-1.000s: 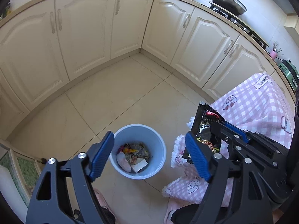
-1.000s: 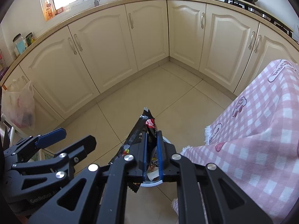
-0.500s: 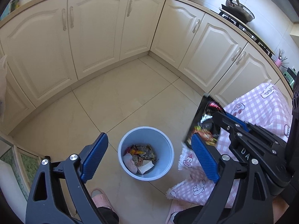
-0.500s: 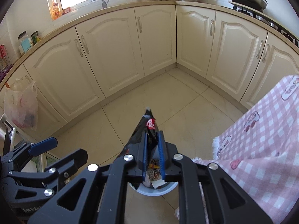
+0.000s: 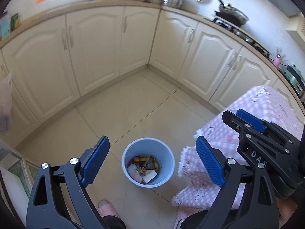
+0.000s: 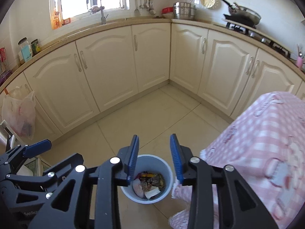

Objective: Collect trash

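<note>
My right gripper (image 6: 154,157), its jaws just opening and nothing between them, hangs above the blue bin (image 6: 167,188) where wrappers (image 6: 149,183) lie heaped. My left gripper (image 5: 152,162) stands spread wide and bare over the same bin on the tiled floor (image 5: 133,110), beside the pink checked tablecloth (image 6: 266,143).

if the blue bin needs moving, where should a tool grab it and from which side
Grip the blue bin by its rim, coming from above with one finger inside and one outside. It stands upright and open-topped, and the wall is round and wide, probably too wide to span. Take the side away from the pink tablecloth, which hangs close.
</note>
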`<action>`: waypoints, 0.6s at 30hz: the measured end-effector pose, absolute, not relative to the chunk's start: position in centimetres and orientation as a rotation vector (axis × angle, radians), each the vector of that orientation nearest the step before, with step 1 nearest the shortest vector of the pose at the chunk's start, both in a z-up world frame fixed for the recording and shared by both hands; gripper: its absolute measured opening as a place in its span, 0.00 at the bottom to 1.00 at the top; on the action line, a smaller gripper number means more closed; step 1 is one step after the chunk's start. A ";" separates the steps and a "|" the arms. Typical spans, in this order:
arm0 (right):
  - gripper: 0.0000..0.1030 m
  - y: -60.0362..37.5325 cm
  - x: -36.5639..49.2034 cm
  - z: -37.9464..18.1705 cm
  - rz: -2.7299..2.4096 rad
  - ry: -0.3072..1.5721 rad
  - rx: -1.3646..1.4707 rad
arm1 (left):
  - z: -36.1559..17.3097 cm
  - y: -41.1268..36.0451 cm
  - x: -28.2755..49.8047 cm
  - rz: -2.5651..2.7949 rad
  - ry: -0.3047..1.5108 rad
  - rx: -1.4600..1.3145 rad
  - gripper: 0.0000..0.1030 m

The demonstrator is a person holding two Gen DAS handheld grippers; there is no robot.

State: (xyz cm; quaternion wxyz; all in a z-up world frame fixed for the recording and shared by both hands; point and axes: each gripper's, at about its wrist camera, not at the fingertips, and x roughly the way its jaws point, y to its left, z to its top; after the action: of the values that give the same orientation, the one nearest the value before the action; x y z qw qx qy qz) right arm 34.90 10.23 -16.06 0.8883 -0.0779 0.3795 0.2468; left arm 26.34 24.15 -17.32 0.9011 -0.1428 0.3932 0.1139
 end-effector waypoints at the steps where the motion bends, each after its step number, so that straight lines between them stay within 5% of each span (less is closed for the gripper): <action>1: 0.37 9.5 34.3 -15.3 0.501 0.778 -0.157 | -16.5 23.4 25.9 0.223 0.801 -0.281 0.87; 18: 0.72 -7.3 20.4 -3.2 0.269 0.531 -0.077 | -5.5 12.0 15.8 0.061 0.538 -0.138 0.93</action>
State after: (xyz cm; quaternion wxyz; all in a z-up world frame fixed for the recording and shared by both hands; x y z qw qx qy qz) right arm 20.43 -7.35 -3.17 0.9553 -0.0380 0.2614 0.1326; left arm 15.75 12.04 -5.52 0.9613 -0.0682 0.2654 0.0301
